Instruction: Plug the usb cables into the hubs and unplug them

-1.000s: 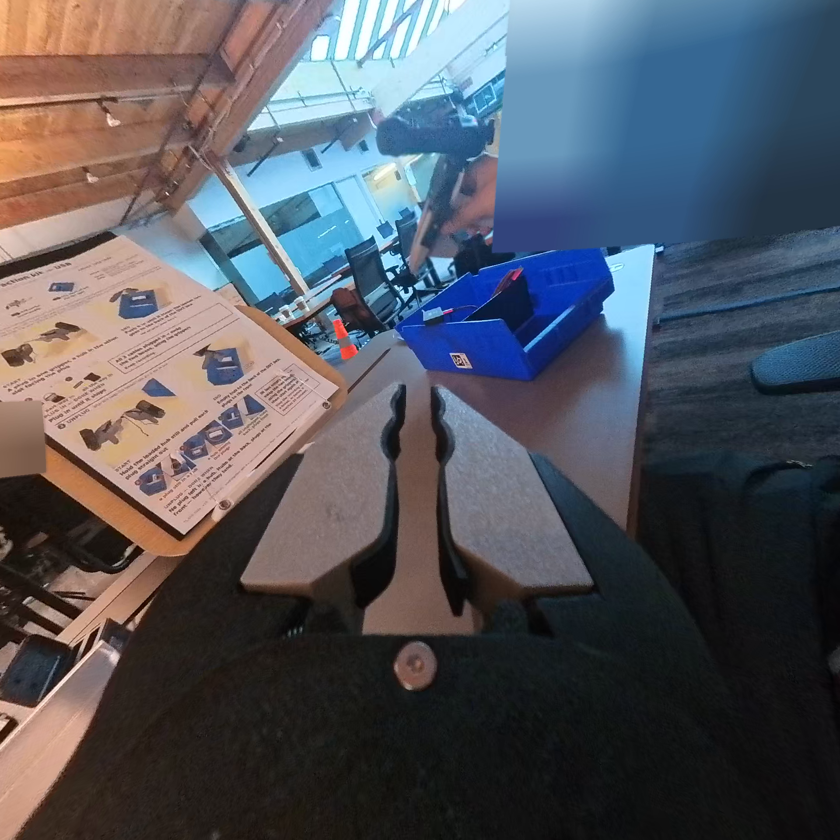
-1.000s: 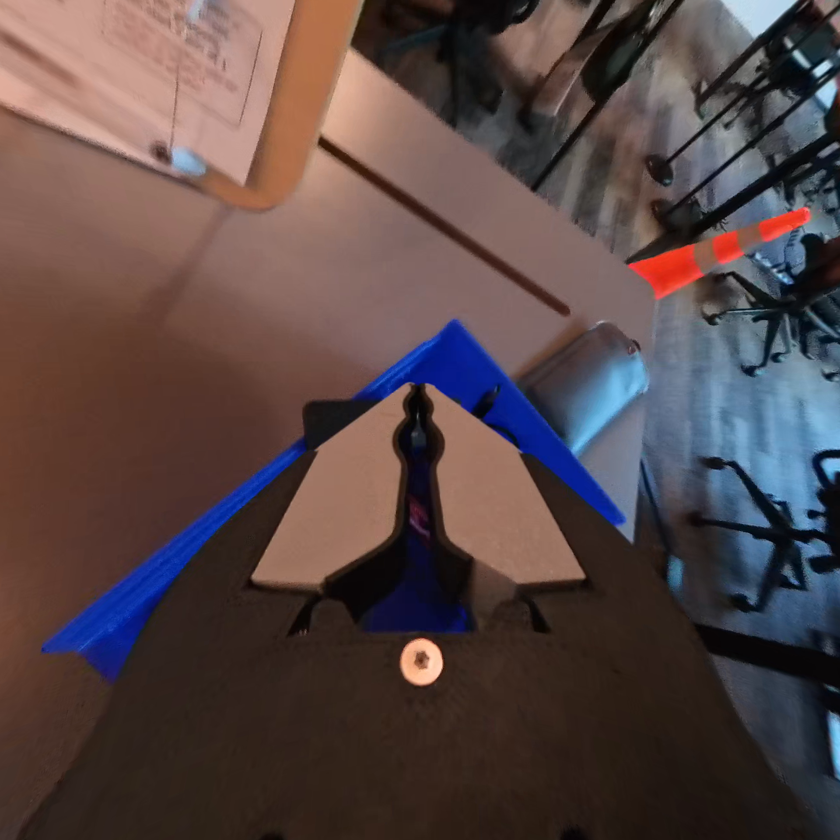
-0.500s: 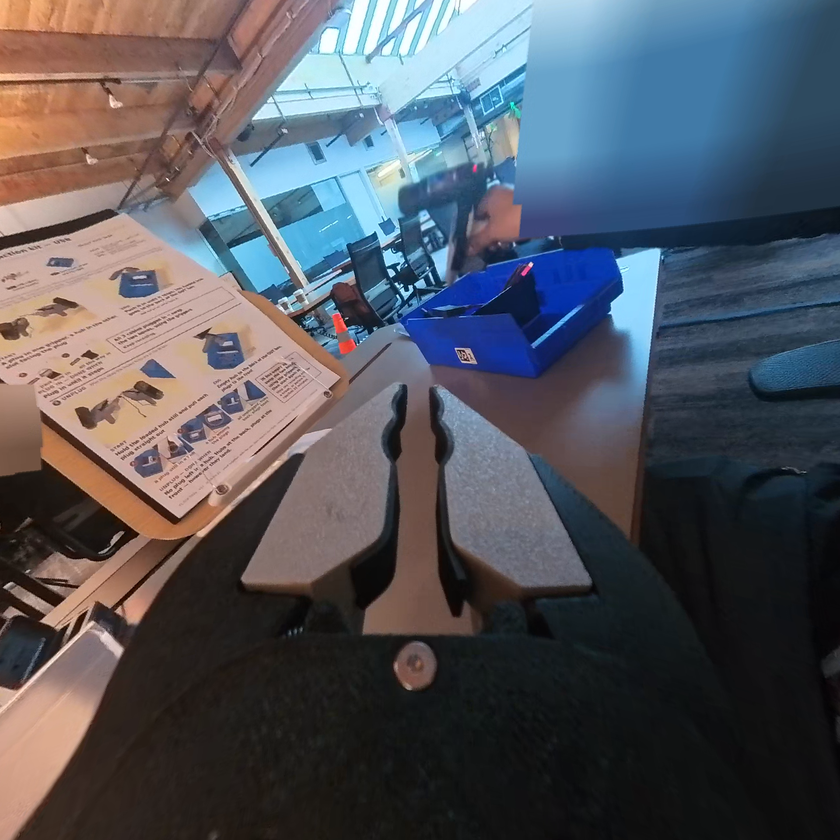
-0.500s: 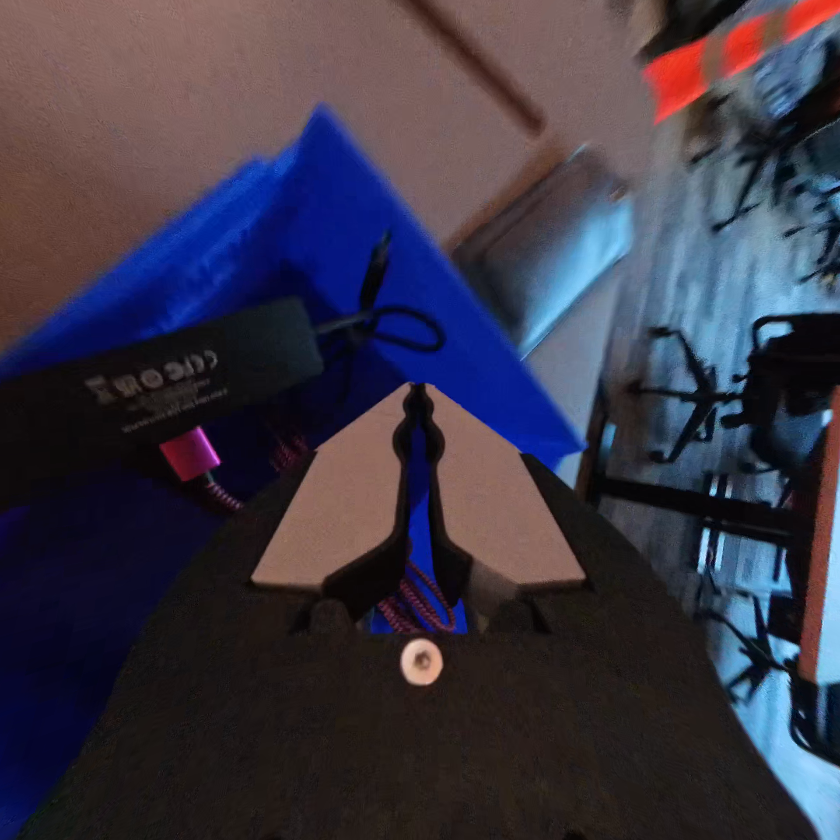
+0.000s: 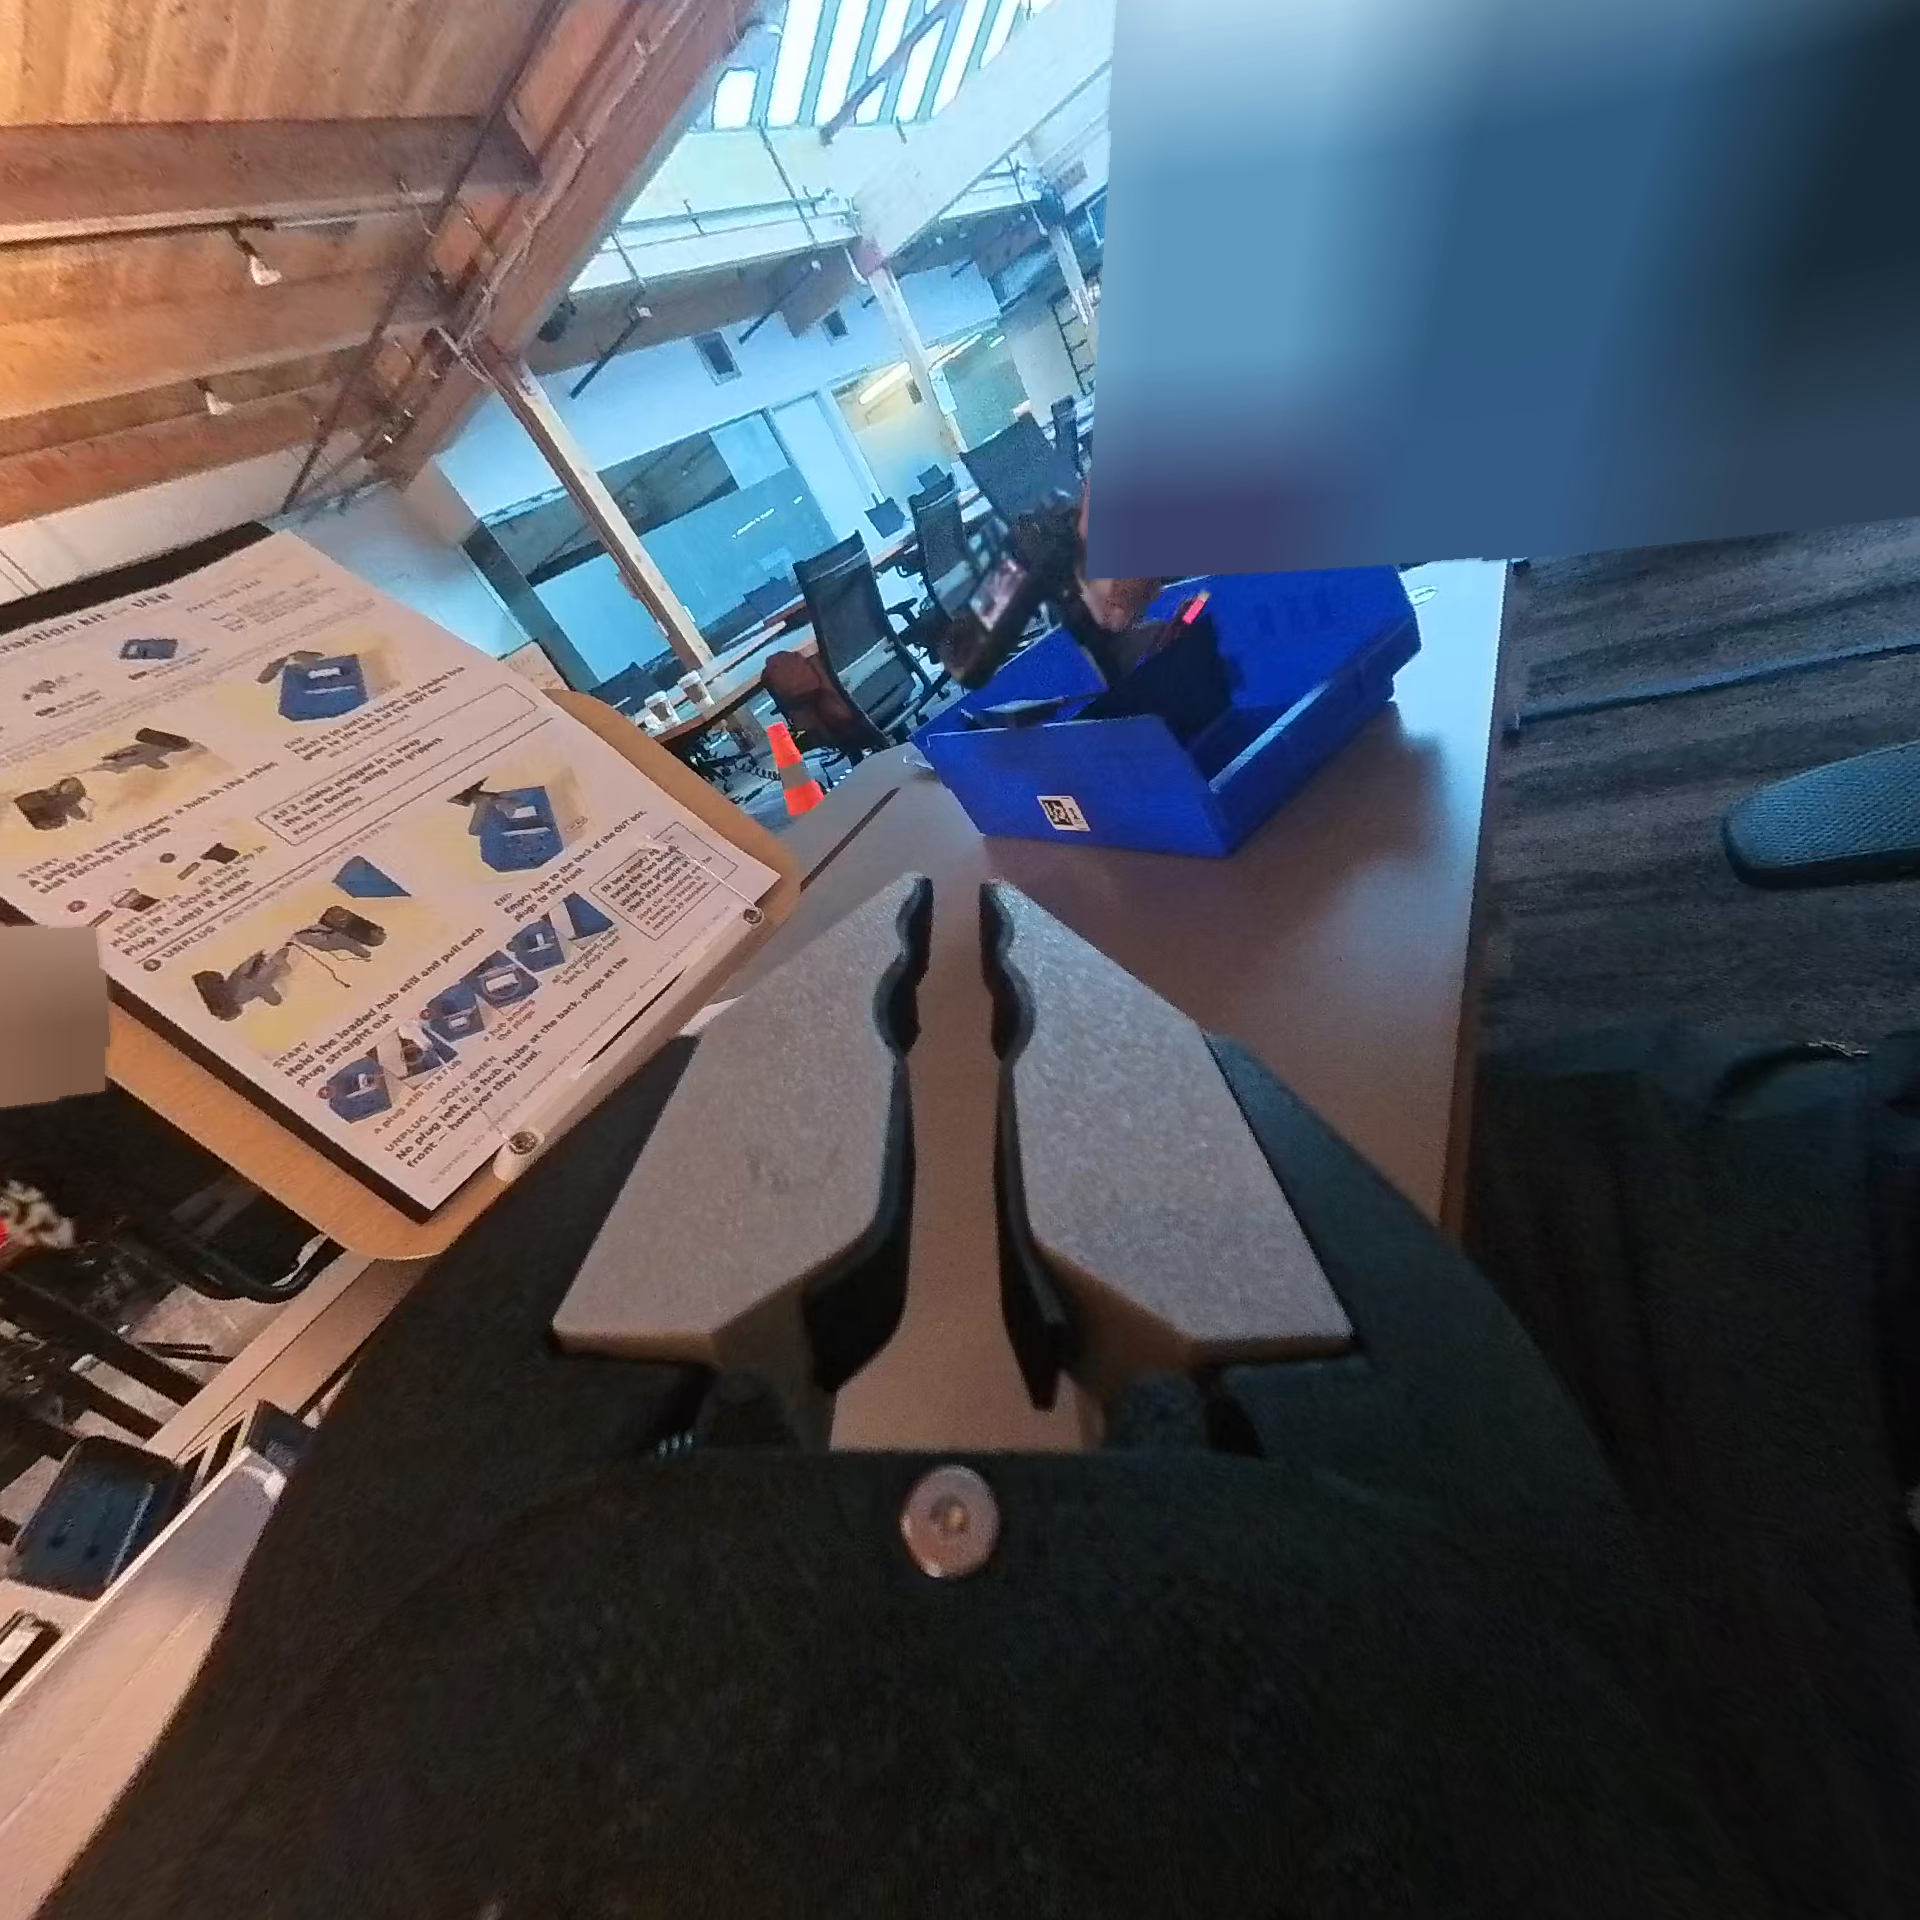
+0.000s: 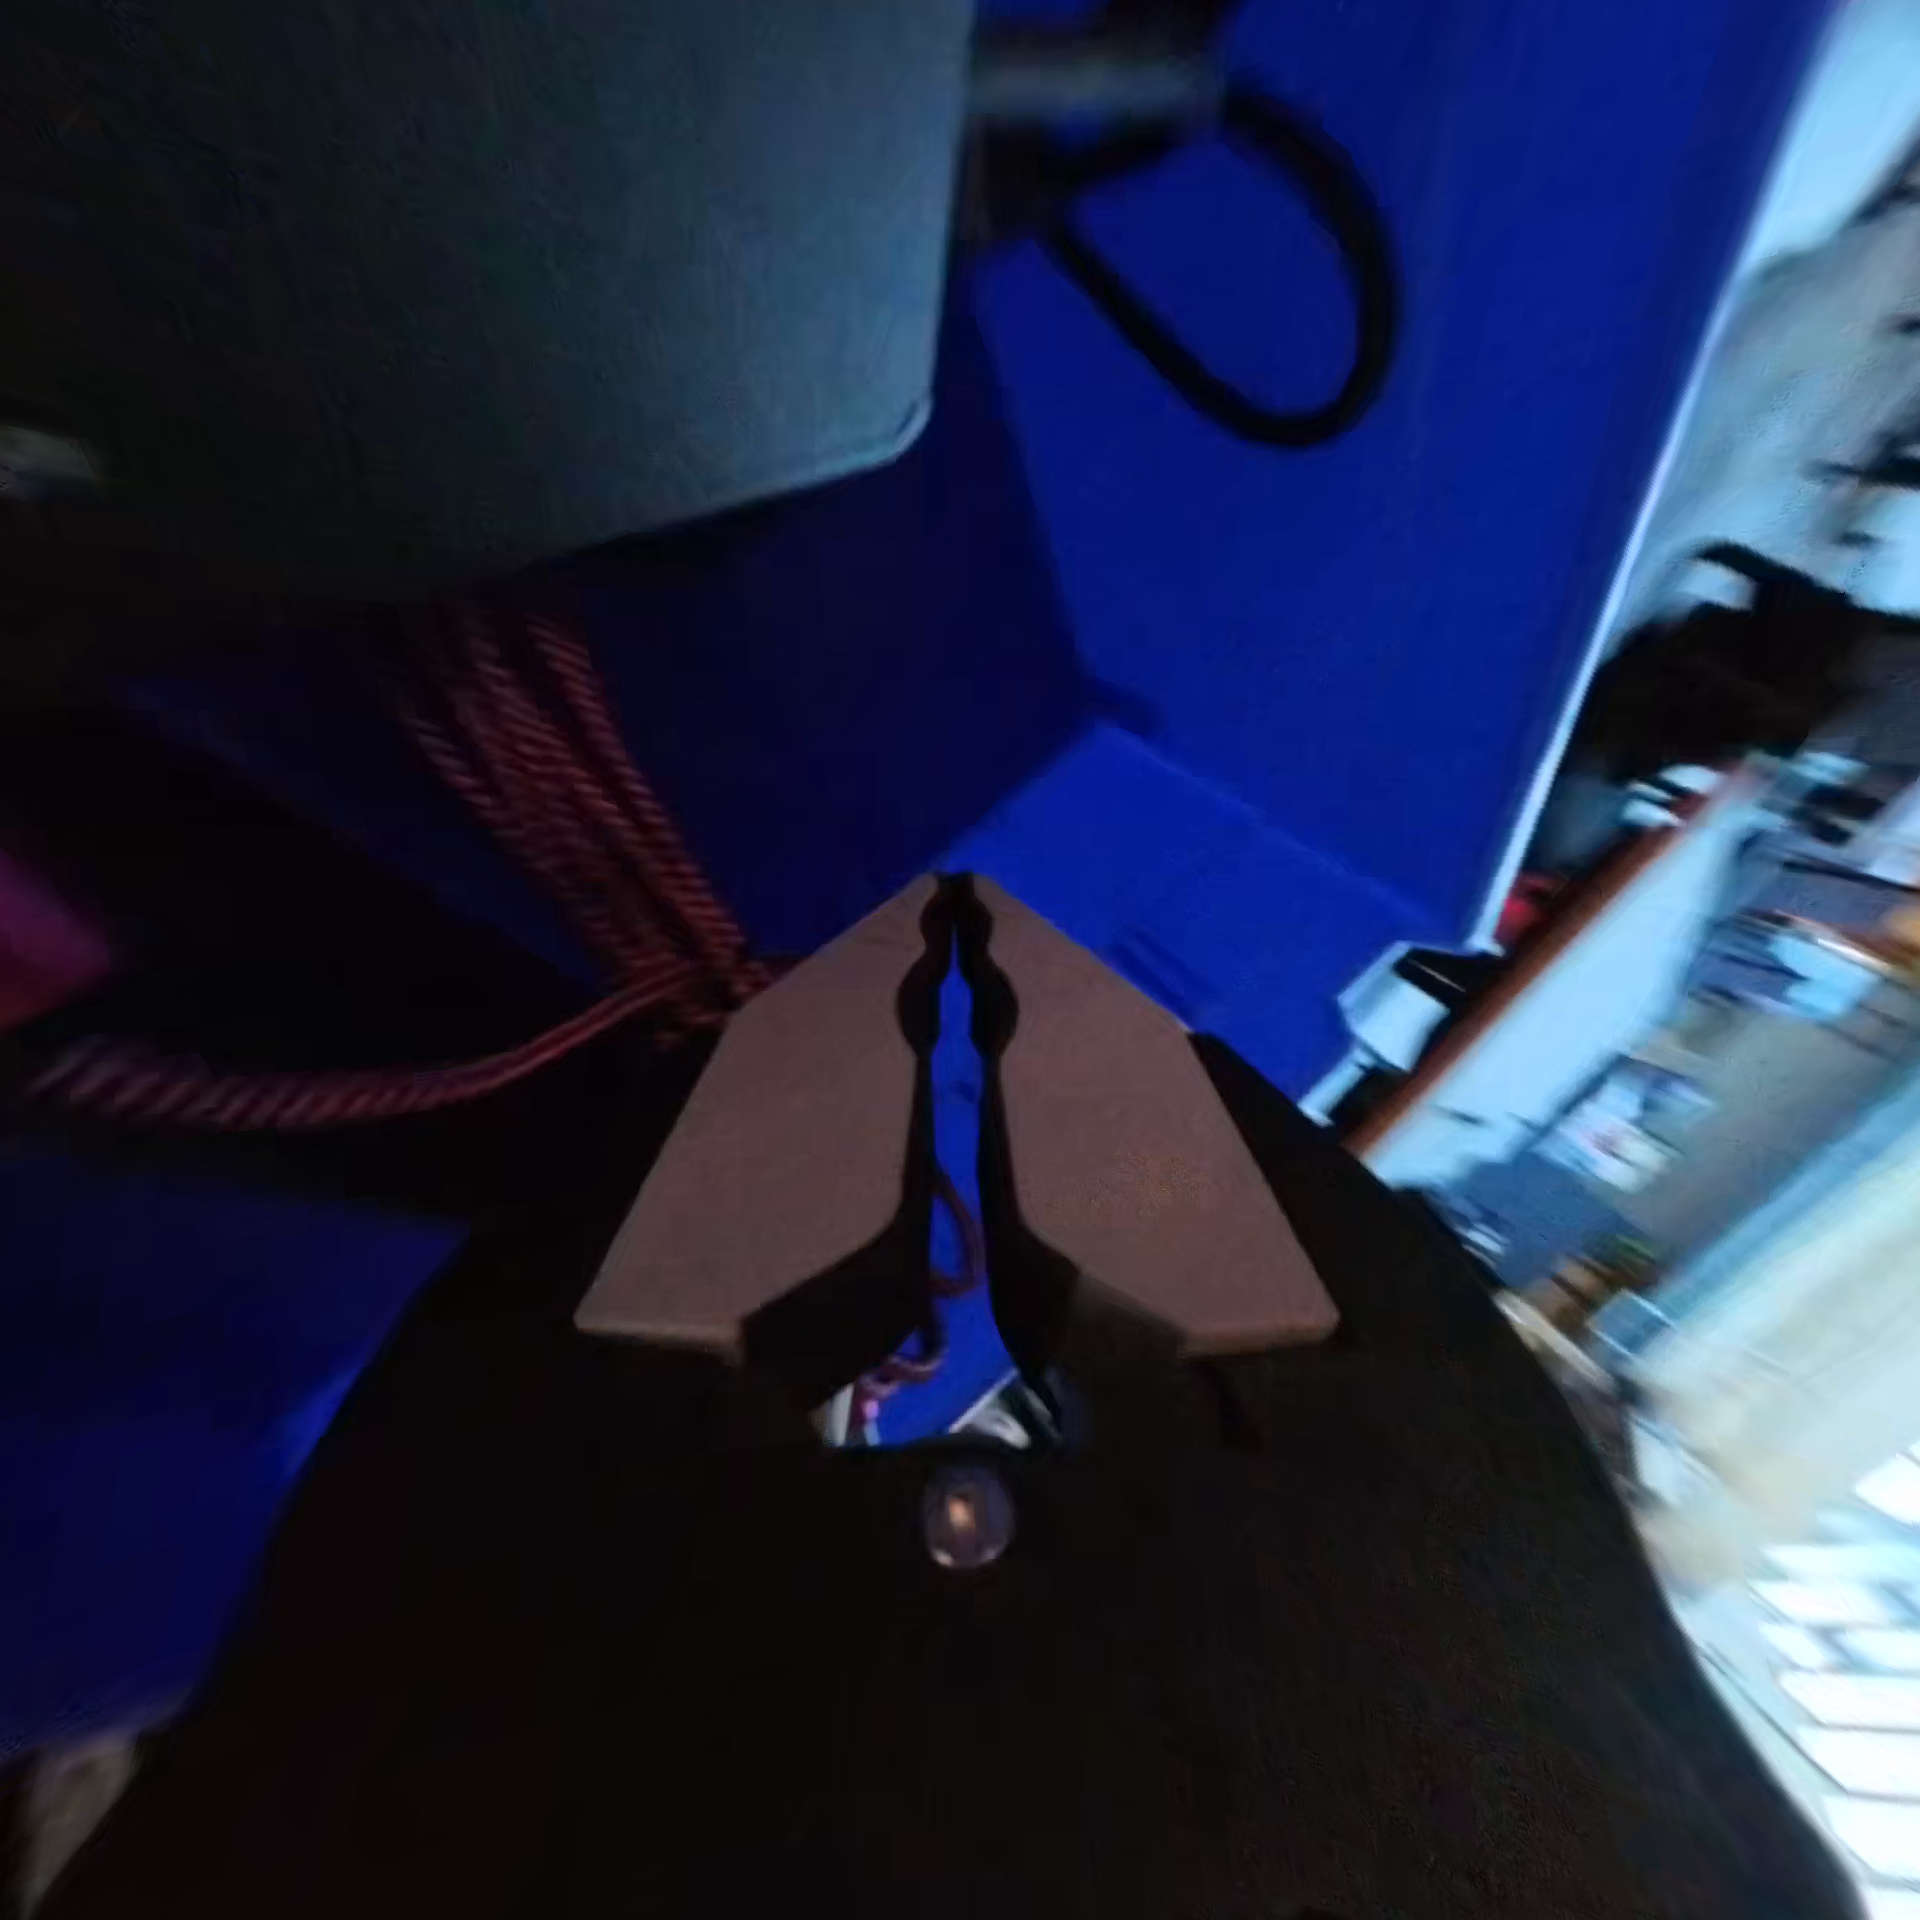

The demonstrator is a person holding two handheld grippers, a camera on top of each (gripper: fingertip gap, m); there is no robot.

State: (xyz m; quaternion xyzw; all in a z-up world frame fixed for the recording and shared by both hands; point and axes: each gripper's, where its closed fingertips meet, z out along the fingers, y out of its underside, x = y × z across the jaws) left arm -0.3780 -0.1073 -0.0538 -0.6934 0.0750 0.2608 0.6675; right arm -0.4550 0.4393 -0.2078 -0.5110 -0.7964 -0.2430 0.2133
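White instruction sheet (image 5: 343, 831) on a tan board leans at the left of the brown table (image 5: 1299, 966). The left gripper (image 5: 954, 894) hovers over the table, jaws slightly parted, holding nothing. Farther right sits the blue bin (image 5: 1132, 800), the right gripper (image 6: 954, 883) dipped inside with tips pressed together on nothing. Beside it in the bin lie braided maroon usb cables (image 6: 561, 769) and a dark hub (image 6: 468, 260).
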